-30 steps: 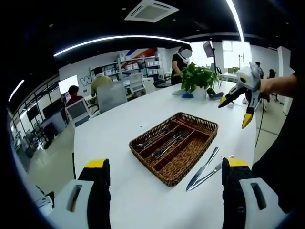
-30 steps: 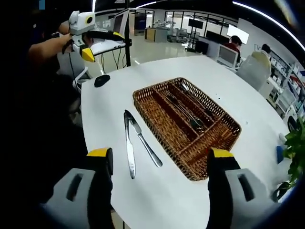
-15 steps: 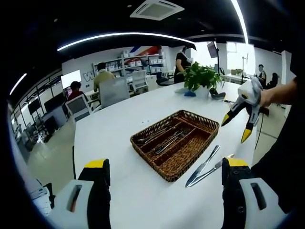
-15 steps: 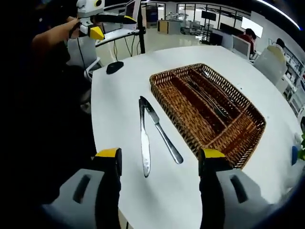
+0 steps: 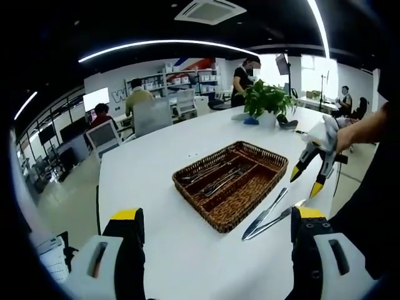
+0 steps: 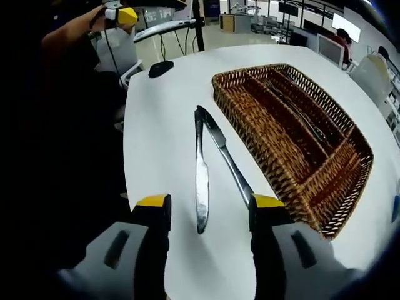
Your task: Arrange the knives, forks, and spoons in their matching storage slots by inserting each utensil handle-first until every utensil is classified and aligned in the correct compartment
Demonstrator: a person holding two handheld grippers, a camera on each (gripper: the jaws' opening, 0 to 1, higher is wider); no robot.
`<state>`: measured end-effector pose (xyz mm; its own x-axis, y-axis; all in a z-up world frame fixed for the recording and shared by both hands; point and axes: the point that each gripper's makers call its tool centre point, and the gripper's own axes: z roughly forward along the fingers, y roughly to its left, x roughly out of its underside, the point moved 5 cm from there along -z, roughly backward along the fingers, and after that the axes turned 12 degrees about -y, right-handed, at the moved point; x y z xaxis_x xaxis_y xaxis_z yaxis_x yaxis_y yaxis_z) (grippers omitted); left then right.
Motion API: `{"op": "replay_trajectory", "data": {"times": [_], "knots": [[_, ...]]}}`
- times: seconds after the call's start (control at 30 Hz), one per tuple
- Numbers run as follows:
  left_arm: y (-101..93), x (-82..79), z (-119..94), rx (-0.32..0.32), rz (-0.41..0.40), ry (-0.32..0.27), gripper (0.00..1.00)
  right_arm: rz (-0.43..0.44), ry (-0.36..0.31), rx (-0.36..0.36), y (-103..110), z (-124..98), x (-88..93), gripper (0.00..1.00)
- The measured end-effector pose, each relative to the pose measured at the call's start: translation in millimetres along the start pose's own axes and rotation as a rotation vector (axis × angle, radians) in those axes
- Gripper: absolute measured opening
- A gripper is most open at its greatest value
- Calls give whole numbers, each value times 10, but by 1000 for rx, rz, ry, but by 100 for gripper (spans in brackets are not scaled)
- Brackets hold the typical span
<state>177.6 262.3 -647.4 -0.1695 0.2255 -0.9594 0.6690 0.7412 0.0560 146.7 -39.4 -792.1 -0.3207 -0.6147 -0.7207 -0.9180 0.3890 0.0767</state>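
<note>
**2 knives between open tongs, tray beyond**

The right tongs [image 6: 203,203] stand with jaws apart and nothing between them, low over the white table [image 6: 162,131]. The left tongs [image 5: 215,219] also stand apart and hold nothing, raised above the near table edge; in the right gripper view they show at the top left, held in a hand.

Beyond the right tongs and off to their right lies the wicker tray [image 6: 294,137], its long compartments running away from the jaws. In the left gripper view the tray [image 5: 231,181] sits ahead, between the jaw lines, with several utensils [image 5: 219,178] lying in the compartments on its far side.

2 knives [image 6: 212,162] lie on the table just ahead of the right tongs, beside the tray's near long edge. Their far ends touch and they splay toward the jaws; the nearer end of each lies between the 2 jaw tips. From the left tongs, the knives [image 5: 265,215] lie just inside the right-hand jaw.
</note>
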Motion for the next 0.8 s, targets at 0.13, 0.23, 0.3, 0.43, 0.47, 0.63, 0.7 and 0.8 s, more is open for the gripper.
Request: {"op": "replay_trajectory", "data": {"times": [0.13, 0.23, 0.3, 0.43, 0.47, 0.63, 0.7, 0.8], "knots": [[4, 7, 6, 1, -3, -4, 99, -14, 39, -39, 49, 126, 133, 47], [6, 7, 9, 3, -1, -4, 99, 6, 41, -41, 37, 189, 196, 38], [8, 6, 13, 2, -2, -5, 99, 13, 49, -43, 41, 225, 243, 36], [20, 16, 19, 6, -2, -11, 99, 12, 72, -50, 68, 241, 284, 33], [19, 24, 20, 8, -3, -10, 99, 7, 76, -48, 65, 238, 284, 31], [27, 59, 24, 12, -5, -2, 99, 18, 116, -56, 68, 272, 338, 25], [7, 55, 33, 16, -3, -1, 99, 19, 123, -62, 90, 270, 336, 24], [-43, 36, 49, 25, 4, 1, 99, 23, 119, -61, 94, 270, 321, 21]]}}
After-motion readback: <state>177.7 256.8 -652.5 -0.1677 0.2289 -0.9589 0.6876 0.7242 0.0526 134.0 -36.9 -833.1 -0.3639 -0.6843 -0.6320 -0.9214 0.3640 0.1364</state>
